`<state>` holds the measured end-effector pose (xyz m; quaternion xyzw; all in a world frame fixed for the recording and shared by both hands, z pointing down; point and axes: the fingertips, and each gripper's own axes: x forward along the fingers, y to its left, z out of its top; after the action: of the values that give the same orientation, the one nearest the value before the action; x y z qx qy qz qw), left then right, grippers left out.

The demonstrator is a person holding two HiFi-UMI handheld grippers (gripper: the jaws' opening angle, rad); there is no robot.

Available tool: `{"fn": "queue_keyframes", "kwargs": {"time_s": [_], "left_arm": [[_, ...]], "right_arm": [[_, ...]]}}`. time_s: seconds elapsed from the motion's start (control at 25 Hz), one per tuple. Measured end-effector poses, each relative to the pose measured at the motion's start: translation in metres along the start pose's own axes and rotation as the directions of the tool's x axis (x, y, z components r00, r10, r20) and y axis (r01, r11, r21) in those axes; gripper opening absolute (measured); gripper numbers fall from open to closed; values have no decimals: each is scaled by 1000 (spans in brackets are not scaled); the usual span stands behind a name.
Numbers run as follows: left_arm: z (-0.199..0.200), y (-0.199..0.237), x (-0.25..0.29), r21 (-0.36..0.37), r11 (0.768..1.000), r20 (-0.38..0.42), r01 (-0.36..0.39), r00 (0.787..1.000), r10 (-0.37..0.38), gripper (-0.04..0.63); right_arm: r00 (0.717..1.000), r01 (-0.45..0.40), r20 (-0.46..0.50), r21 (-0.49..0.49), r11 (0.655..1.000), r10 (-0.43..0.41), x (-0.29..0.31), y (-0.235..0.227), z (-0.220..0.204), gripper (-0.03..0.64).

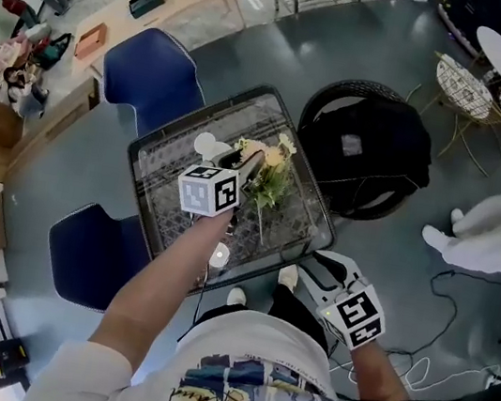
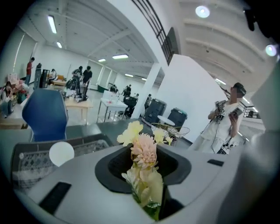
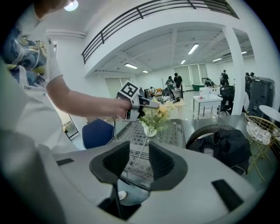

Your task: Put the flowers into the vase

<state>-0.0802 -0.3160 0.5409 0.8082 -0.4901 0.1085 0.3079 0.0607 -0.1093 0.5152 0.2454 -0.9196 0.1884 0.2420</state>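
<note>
My left gripper [image 1: 250, 168] is shut on a small bunch of pale pink and cream flowers [image 1: 270, 172] and holds it above the mesh-topped table [image 1: 156, 169]. In the left gripper view the blooms [image 2: 143, 151] fill the gap between the jaws. The right gripper view shows the bunch [image 3: 156, 114] in the air with thin stems hanging below it. A white round object [image 1: 207, 145], perhaps the vase, stands on the table just left of the flowers. My right gripper [image 1: 320, 262] is low by the table's near right corner, open, with nothing between its fingers.
A black bag lies on a round wicker seat [image 1: 364, 147] right of the table. Blue chairs stand at the far left [image 1: 153, 74] and near left [image 1: 89, 254]. A person in white [image 1: 492, 235] is at the right. Cables trail over the floor.
</note>
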Motion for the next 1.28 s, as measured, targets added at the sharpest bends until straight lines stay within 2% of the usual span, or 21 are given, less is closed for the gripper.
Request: {"fn": "queue_keyframes", "kwargs": {"time_s": [0.08, 0.2, 0.28, 0.44, 0.6, 0.84, 0.96, 1.12, 1.28], "left_arm": [[31, -4, -19, 60, 998, 64, 30, 997, -34, 137], [92, 17, -99, 120, 992, 173, -24, 985, 3, 135], [134, 16, -134, 155, 987, 261, -37, 965, -5, 134], [182, 7, -135, 229, 971, 385, -72, 923, -23, 133], [203, 14, -140, 245, 964, 460, -103, 888, -22, 133], [214, 64, -157, 271, 950, 490, -155, 872, 3, 133], [218, 72, -160, 250, 955, 523, -163, 853, 9, 133], [229, 78, -163, 269, 942, 557, -200, 830, 18, 133], [225, 87, -158, 275, 936, 571, -221, 820, 26, 133]], "right_arm": [[1000, 9, 11, -2, 1000, -9, 12, 4, 3, 127], [998, -52, 37, 17, 999, 51, 31, 44, 31, 127], [998, -54, 43, 21, 998, 53, 27, 58, 46, 127], [999, 1, 33, 7, 1000, -1, 3, 39, 37, 127], [999, 45, 26, 9, 999, -46, -15, 33, 29, 127], [998, 61, 19, 32, 998, -62, 7, 56, 41, 127], [997, 71, 4, 42, 997, -71, 2, 57, 35, 127], [996, 94, -1, 57, 994, -94, -2, 53, 29, 127], [994, 109, -7, 64, 992, -109, -6, 50, 25, 127]]}}
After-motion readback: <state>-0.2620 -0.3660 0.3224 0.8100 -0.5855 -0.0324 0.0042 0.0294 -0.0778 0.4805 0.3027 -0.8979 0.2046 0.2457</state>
